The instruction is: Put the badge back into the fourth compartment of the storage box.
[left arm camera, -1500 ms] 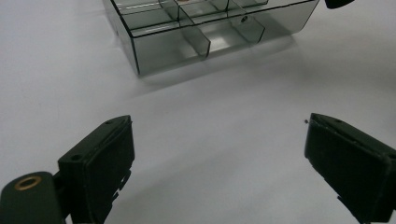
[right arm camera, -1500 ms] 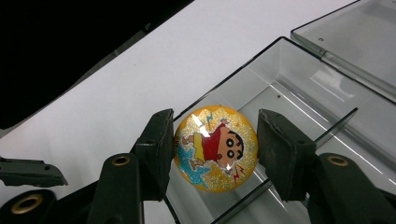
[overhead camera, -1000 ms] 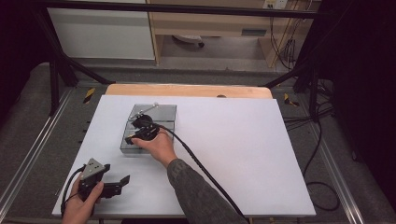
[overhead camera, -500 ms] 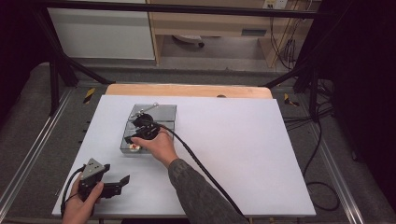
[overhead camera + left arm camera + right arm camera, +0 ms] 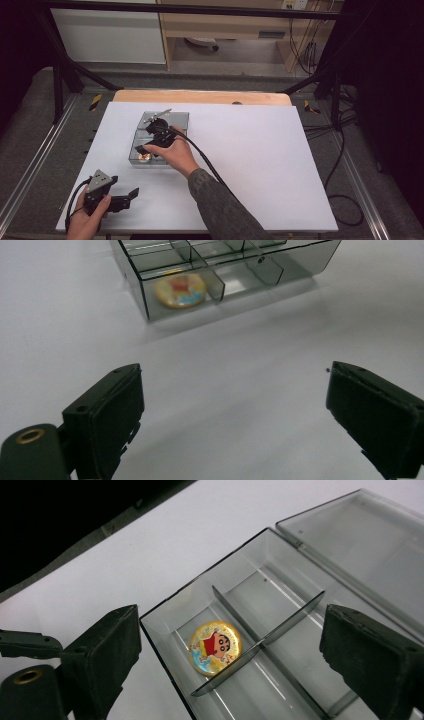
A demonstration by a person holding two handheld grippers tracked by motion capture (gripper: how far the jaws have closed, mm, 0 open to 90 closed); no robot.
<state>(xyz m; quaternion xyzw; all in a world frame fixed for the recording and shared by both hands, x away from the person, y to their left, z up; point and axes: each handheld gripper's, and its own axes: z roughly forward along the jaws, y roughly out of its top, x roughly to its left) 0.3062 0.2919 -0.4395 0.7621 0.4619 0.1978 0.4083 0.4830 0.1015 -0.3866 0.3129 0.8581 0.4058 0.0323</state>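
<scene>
A clear grey compartment box [image 5: 134, 150] lies on the white table with its lid [image 5: 172, 119] folded back. A round yellow badge [image 5: 215, 647] with a cartoon figure lies flat in the corner compartment, also seen as the badge [image 5: 144, 158] and the badge [image 5: 180, 290]. My right gripper [image 5: 148, 146] hovers just over that compartment. Its jaws have just been opening and stand wide apart, with nothing between the pads. My left gripper [image 5: 131, 199] rests at the table's front left, open and empty, facing the box [image 5: 150, 300].
The box has several compartments split by thin dividers [image 5: 265, 637]. The right gripper's black cable [image 5: 210, 167] runs back along the forearm. The white table top [image 5: 260, 160] stretches wide to the right; a metal frame and dark floor surround it.
The right gripper has lifted slightly off the box and its jaws have parted, leaving the badge in the corner compartment. The left hand and gripper have stayed put.
</scene>
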